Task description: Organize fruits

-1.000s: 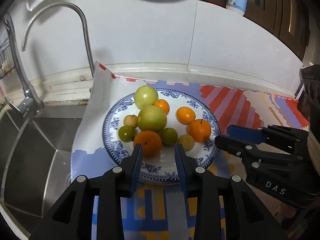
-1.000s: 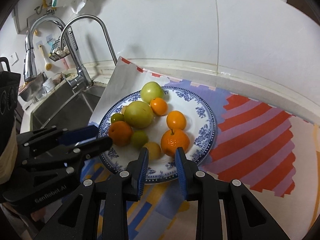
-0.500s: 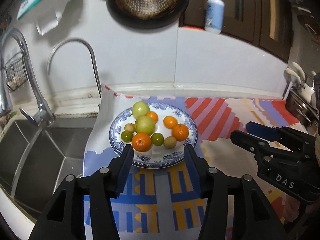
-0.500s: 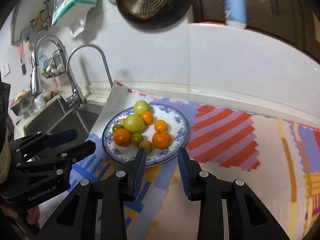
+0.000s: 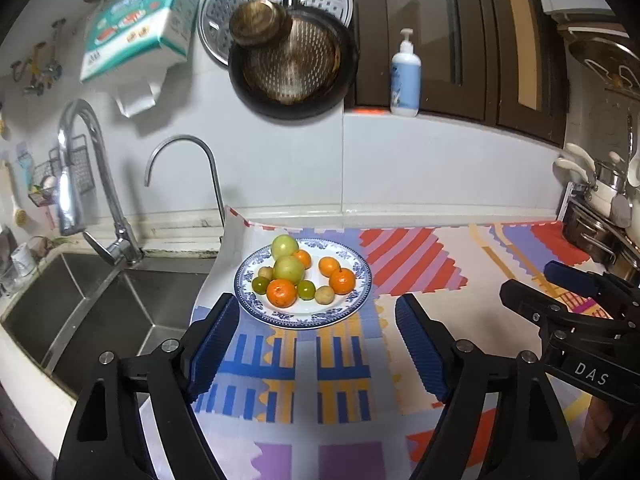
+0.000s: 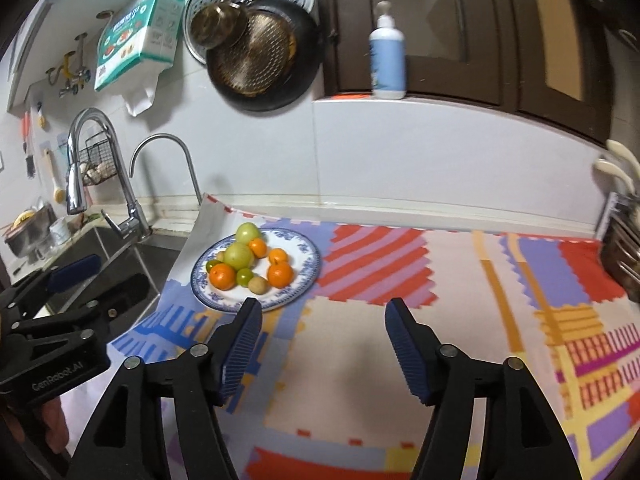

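1. Fruits (image 5: 303,278): piled on the blue-patterned plate (image 5: 362,280), on the mat beside the sink (image 5: 80,312).
2. Left gripper (image 5: 316,312): jaws opening, nothing between them.
3. Right gripper (image 6: 322,322): likewise opening, empty.
4. I'd approach one outer orange (image 5: 342,281) slowly, avoiding its neighbours.

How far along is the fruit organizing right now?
Done: every fruit in view sits on the blue-patterned plate, oranges mixed among green fruits. In hand: nothing; left gripper and right gripper are opening, empty. Left: nothing obvious, unless sorting by kind is wanted.
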Demonstrator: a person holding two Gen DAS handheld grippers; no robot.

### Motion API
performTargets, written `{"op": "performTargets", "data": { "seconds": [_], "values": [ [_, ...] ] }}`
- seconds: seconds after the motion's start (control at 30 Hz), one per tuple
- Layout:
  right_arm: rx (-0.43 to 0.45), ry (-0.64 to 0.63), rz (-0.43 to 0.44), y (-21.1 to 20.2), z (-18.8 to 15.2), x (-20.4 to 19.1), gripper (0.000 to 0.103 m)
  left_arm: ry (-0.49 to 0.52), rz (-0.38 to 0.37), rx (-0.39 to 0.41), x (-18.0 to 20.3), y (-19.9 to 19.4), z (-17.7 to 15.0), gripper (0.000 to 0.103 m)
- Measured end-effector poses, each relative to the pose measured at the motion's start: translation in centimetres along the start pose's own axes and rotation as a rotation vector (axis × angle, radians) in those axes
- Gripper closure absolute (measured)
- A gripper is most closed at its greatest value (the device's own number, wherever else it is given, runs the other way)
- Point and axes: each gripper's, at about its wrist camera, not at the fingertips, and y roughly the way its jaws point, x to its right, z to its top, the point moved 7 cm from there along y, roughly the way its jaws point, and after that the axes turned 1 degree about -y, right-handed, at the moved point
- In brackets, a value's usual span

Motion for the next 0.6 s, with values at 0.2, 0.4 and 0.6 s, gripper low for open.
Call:
{"op": "performTargets", "data": {
  "seconds": [0.2,0.4,0.6],
  "values": [
    [0.028,0.014,-0.035,-3.8,-1.1,1.7,0.025,-0.014,0.004,0.034,1.5,-3.3,-0.6,0.012],
    [0.056,0.012,-0.063,-7.3,-2.1,3.1,0.02,-0.023,0.003,0.058,3.1,-6.0,-1.3,0.003],
    [0.072,0.013,-0.078,-9.3,-2.8,3.8,0.019,-0.027,0.006,0.065,4.0,-7.8,-1.8,0.0]
  ]
}}
